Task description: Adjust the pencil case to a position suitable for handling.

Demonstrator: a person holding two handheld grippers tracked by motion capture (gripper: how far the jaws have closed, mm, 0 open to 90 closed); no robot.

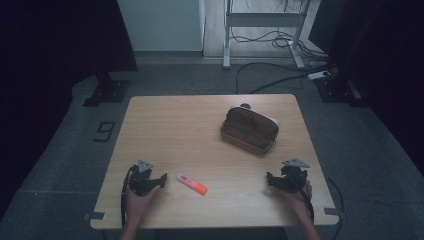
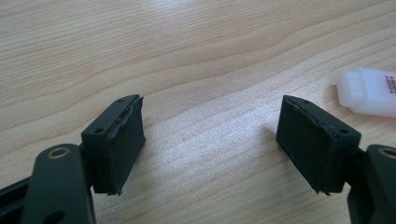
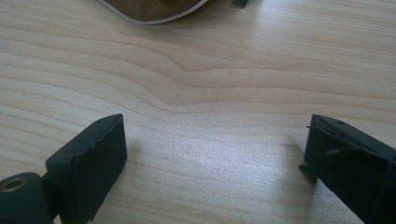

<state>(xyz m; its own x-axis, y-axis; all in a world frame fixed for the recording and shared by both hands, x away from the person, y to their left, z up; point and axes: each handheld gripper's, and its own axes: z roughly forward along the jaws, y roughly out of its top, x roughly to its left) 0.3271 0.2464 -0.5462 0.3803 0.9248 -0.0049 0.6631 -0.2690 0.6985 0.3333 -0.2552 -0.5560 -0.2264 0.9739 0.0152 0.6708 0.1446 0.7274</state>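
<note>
- Resting low near the table's (image 1: 165,125) near-left corner: left gripper (image 1: 159,181), jaws spread wide, grasping nothing but bare wood.
- Lying just beside it, toward the middle of the near edge: white tube with an orange end (image 1: 192,184).
- Sitting near the near-right corner: right gripper (image 1: 272,181), jaws likewise released, empty.
- Standing toward the far-right area: open brown case (image 1: 249,131).

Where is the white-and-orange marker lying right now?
In the high view the marker lies flat near the table's front edge, left of centre, just right of the open left claw. The brown case sits farther back and to the right.
</note>
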